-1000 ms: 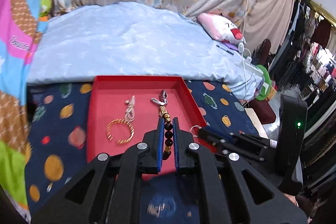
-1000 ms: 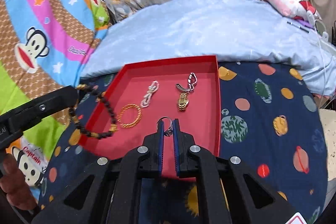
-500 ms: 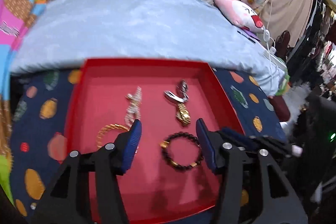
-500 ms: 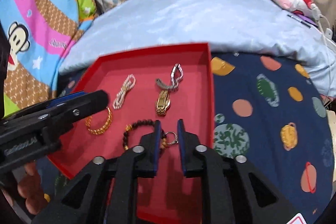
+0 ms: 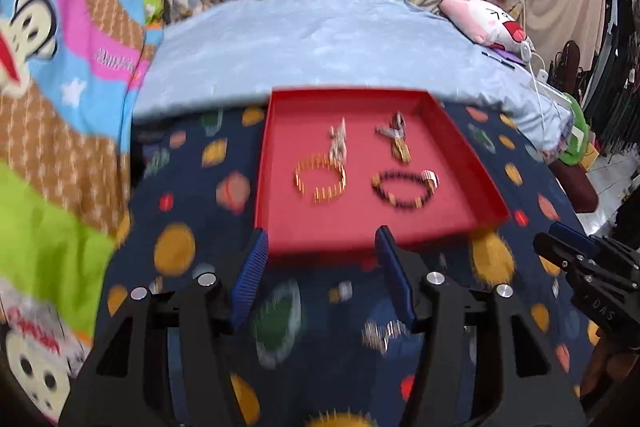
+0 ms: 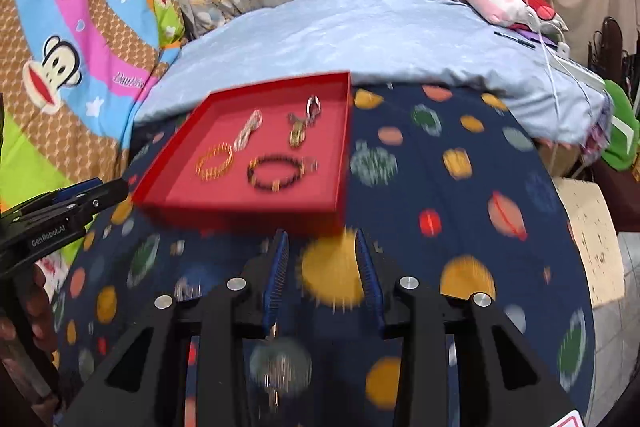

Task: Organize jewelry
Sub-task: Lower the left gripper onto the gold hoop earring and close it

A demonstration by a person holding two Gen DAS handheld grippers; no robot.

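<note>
A red tray [image 5: 262,163] lies on the navy planet-print cloth. Inside it are a gold bangle [image 5: 320,179], a silver chain [image 5: 338,141], a gold watch [image 5: 396,141], a black bead bracelet [image 5: 402,189] and a small ring [image 5: 430,179] touching the bracelet. My left gripper [image 5: 323,267] is open and empty, just short of the tray's near wall. My right gripper [image 6: 321,251] is also back from the tray [image 6: 240,215]; its jaws are opening with nothing between them. The bracelet [image 6: 274,173] and ring [image 6: 310,163] show blurred in the right wrist view.
A pale blue quilt [image 5: 320,39] lies behind the tray, with a pink plush pillow [image 5: 484,23] and white cables [image 6: 560,51] at the right. A cartoon monkey sheet [image 6: 60,67] covers the left. A hand [image 6: 24,311] holds the left gripper [image 6: 72,203].
The left gripper let go of the bead bracelet and the right let go of the ring; both now lie in the tray. Both grippers opened and drew back to the tray's near side.
</note>
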